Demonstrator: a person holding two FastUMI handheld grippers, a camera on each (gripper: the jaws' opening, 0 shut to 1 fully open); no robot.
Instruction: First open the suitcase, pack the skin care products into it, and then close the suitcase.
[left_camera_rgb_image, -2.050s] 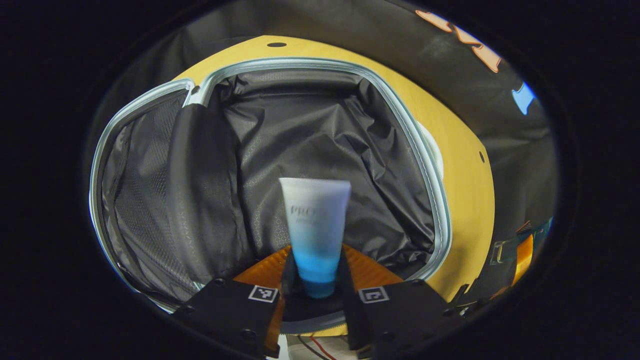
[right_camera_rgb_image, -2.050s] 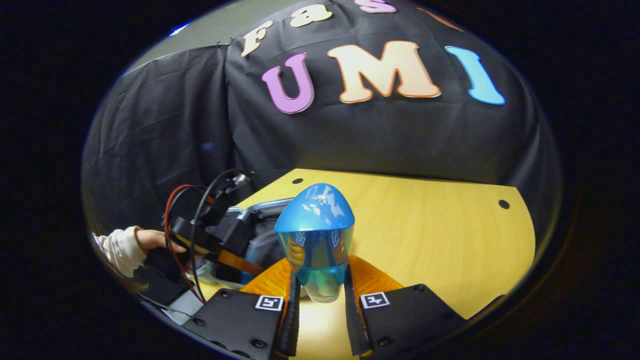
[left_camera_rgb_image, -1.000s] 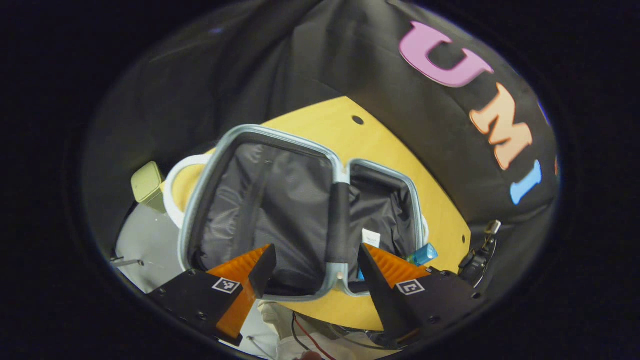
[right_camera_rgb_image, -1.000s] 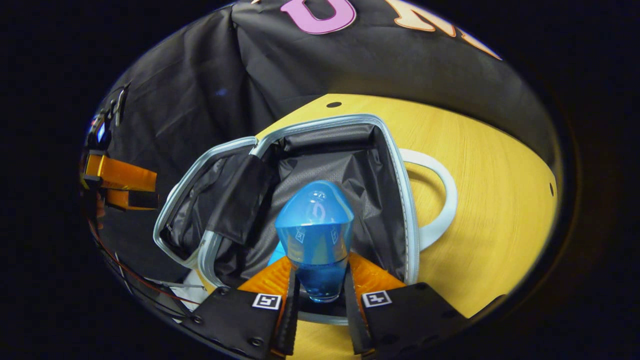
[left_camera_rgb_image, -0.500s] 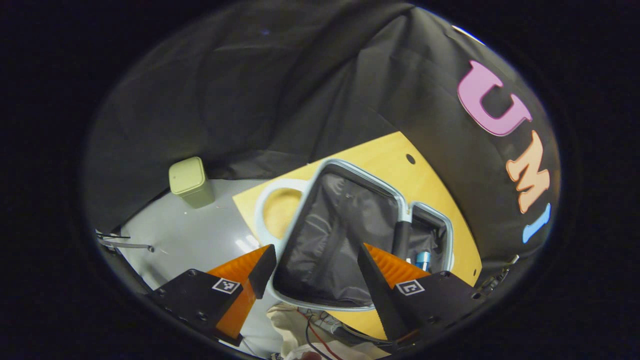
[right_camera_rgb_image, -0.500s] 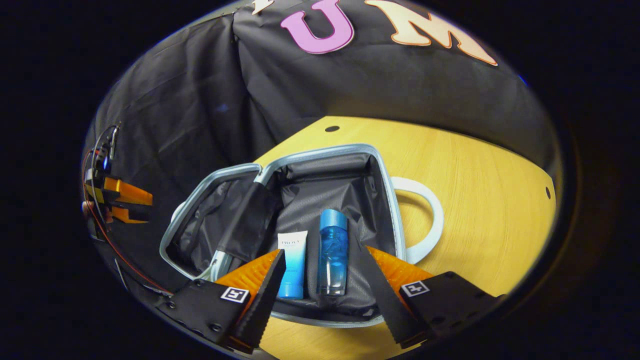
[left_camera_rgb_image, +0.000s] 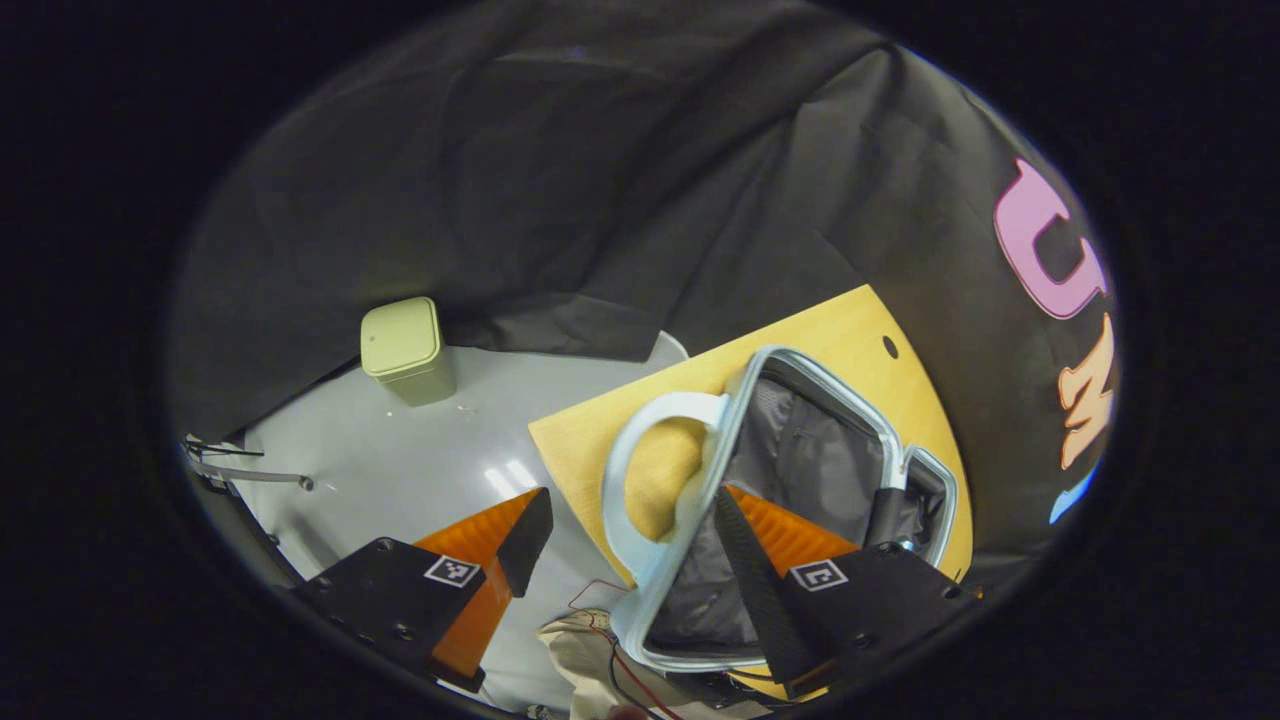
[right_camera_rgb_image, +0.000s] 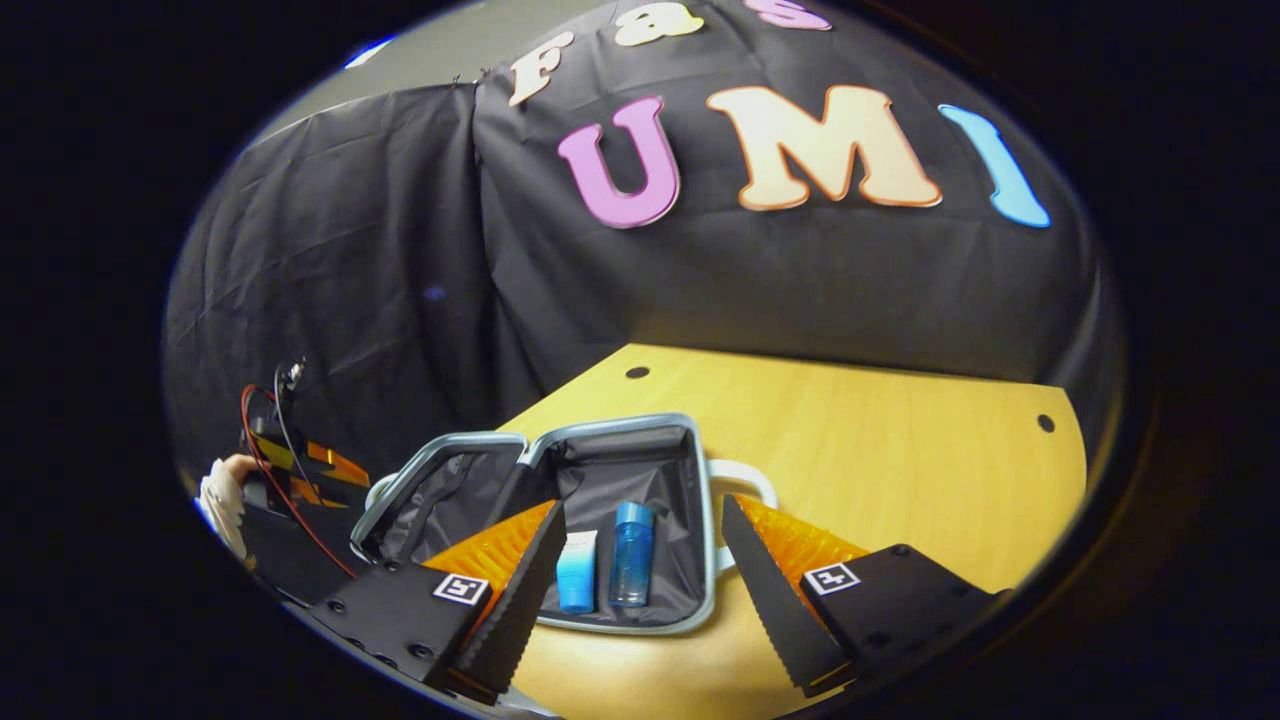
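The suitcase (right_camera_rgb_image: 620, 500) is seen lying open on the yellow wooden table (right_camera_rgb_image: 880, 450) in the right gripper view, its two grey-rimmed halves spread flat and its dark lining exposed. It is placed toward the table's near left part; a broad stretch of bare tabletop is left to its right and behind it, up to the black cloth wall. A white handle (right_camera_rgb_image: 745, 480) is carried on the right-hand half's outer edge.

Two skin care products are held in the right-hand half, lying side by side and close together: a white and blue tube (right_camera_rgb_image: 577, 570) and, just to its right, a blue bottle (right_camera_rgb_image: 631, 555). The left-hand half is seen with nothing but lining.

The right gripper (right_camera_rgb_image: 640, 575) is held above the table's near edge, its jaws spread wide and gripping nothing. The left gripper (right_camera_rgb_image: 300, 465) is seen farther off at the left, beyond the table, with a hand (right_camera_rgb_image: 235, 470) on it.

In the left gripper view, the left gripper (left_camera_rgb_image: 630, 540) is shown with its jaws wide and unloaded, over the table's left edge, where the suitcase (left_camera_rgb_image: 800, 450) and its white handle (left_camera_rgb_image: 640, 470) lie near that edge. Beyond the edge, a grey floor (left_camera_rgb_image: 400, 470) is seen, with a small pale green bin (left_camera_rgb_image: 405, 350) standing by the cloth.
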